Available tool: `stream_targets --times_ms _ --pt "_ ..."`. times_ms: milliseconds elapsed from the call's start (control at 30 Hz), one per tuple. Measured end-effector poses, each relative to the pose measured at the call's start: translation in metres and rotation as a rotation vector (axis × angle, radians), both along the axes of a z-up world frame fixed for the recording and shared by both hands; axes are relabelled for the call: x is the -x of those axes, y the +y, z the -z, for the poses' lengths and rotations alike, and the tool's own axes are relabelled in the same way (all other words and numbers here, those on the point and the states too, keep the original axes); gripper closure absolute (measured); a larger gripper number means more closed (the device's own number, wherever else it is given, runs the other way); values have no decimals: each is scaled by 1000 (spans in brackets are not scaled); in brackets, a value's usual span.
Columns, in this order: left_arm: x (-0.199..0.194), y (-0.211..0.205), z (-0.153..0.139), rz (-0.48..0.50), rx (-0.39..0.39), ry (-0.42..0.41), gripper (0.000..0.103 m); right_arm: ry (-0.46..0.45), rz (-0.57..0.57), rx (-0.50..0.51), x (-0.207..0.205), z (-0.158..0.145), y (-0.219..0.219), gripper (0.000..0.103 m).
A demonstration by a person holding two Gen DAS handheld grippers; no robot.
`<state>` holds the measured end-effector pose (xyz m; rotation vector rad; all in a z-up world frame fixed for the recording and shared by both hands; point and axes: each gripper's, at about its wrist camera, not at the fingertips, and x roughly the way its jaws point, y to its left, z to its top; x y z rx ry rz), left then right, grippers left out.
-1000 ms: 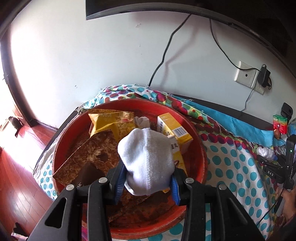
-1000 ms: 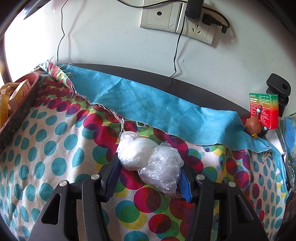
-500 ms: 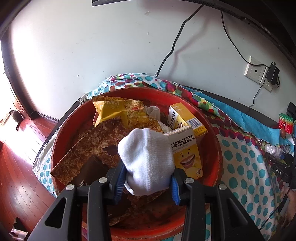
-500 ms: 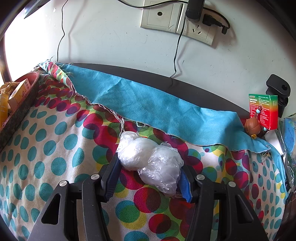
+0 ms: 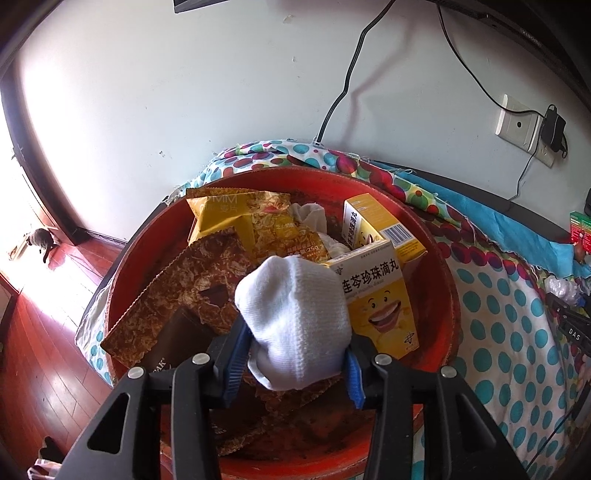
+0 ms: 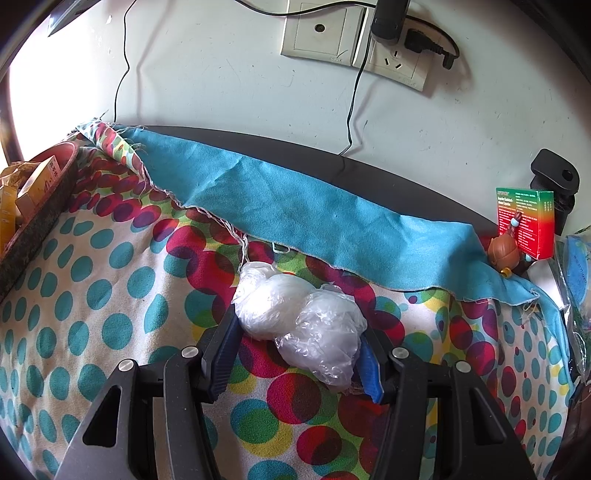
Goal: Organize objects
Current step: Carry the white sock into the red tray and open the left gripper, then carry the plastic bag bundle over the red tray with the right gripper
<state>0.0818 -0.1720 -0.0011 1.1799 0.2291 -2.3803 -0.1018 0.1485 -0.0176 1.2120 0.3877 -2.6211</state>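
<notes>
My left gripper (image 5: 293, 363) is shut on a rolled white sock (image 5: 295, 321) and holds it above a red round basket (image 5: 452, 295). The basket holds snack packets (image 5: 258, 225) and yellow medicine boxes (image 5: 376, 299). My right gripper (image 6: 297, 354) is shut on a crumpled clear plastic bag (image 6: 303, 317), low over the polka-dot cloth (image 6: 92, 295). The basket's edge shows at the far left of the right wrist view (image 6: 37, 218).
A blue cloth (image 6: 314, 229) lies along the back by the wall. A green and red box (image 6: 526, 221) and a small brown figure (image 6: 504, 253) stand at the right. Wall sockets (image 6: 354, 33) with cables hang above. A wooden floor (image 5: 44, 350) lies left of the table.
My left gripper with the sock has risen and drawn back over the basket, so more of the boxes shows. The right gripper and plastic bag have stayed still.
</notes>
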Motion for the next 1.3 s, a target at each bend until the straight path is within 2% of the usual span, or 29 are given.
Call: stream_targets --times_ms 167,267,633,1000,1300 --pt "1 2 1 13 -7 -12 47 1 0 -1 1 0 1 50" --pt "0 4 -1 27 -24 4 46 2 0 -4 0 -1 0 50" --pt "-6 15 -23 43 46 52 41 11 -8 -20 1 -1 -1 53" --pt "-29 -10 -52 -41 -30 135 41 28 -23 -45 -1 -2 -6 56" --pt "-43 -24 -64 -66 -61 122 40 39 -23 -64 -3 -3 -9 57"
